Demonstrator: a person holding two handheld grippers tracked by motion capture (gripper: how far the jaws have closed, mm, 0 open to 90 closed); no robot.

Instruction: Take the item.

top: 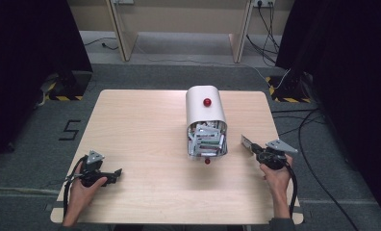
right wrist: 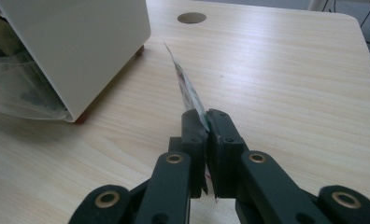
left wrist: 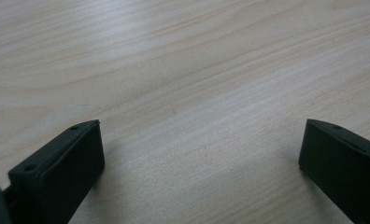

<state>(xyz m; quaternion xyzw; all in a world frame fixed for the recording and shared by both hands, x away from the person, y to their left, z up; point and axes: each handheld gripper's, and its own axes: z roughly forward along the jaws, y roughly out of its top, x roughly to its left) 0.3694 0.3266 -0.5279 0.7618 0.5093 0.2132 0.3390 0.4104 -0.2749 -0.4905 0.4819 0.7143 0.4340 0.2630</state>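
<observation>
The right gripper [right wrist: 206, 122] has its jaws pinched on a thin packet [right wrist: 187, 91] held edge-up just beside the white container [top: 206, 115] of packets, while the left gripper [top: 112, 174] rests wide open on the wooden surface [top: 145, 139], well apart.

Left gripper [top: 112, 174] low over the near-left tabletop, jaws wide apart, nothing between. Right gripper [right wrist: 206, 122] near the right edge, 2 jaws pinched together. Both forearms enter from below.
</observation>
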